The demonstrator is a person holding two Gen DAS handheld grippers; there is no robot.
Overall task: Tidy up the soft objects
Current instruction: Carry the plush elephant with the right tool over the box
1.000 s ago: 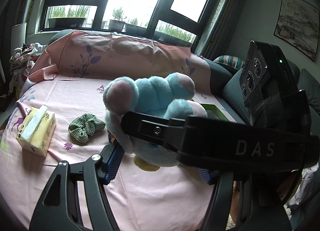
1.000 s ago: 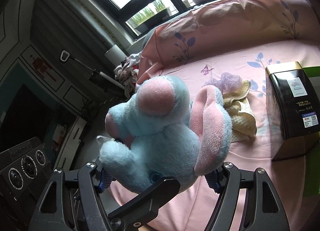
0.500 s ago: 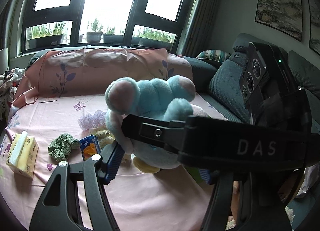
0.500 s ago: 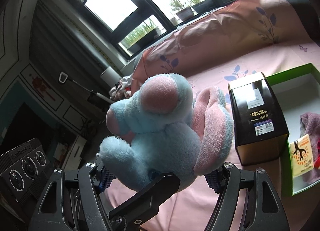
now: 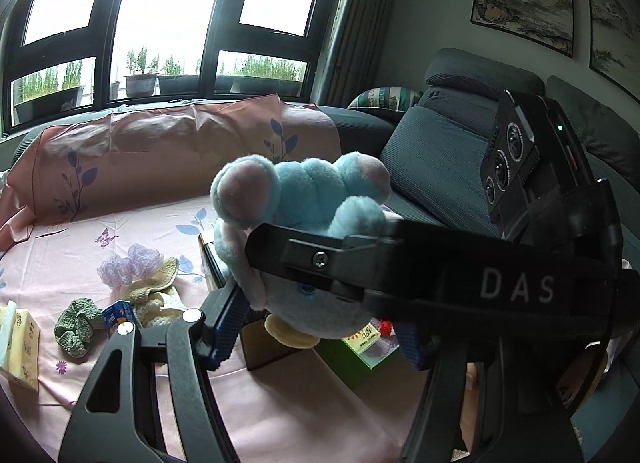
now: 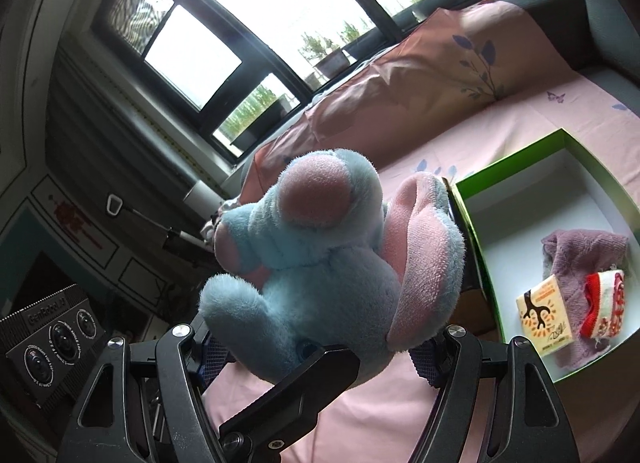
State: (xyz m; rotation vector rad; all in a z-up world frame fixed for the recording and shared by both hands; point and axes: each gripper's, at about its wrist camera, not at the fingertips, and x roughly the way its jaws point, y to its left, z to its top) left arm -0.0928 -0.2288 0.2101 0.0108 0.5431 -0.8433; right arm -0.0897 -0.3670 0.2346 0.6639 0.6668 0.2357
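Plush elephant [image 6: 332, 271], blue with pink ears, hangs above the pink sheet [image 5: 280, 403], clamped from both sides: the left gripper [image 5: 316, 327] and the right gripper [image 6: 320, 355] each squeeze its body between their pads. Just right of the right gripper sits the green box [image 6: 520, 155], holding a mauve cloth [image 6: 576, 251].

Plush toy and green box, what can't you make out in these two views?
- Left wrist view: green box mostly hidden behind the plush toy and a hand-held gripper's arm.
- Right wrist view: box cut off at the right edge.
- Right wrist view: print on the yellow packet too small to read.
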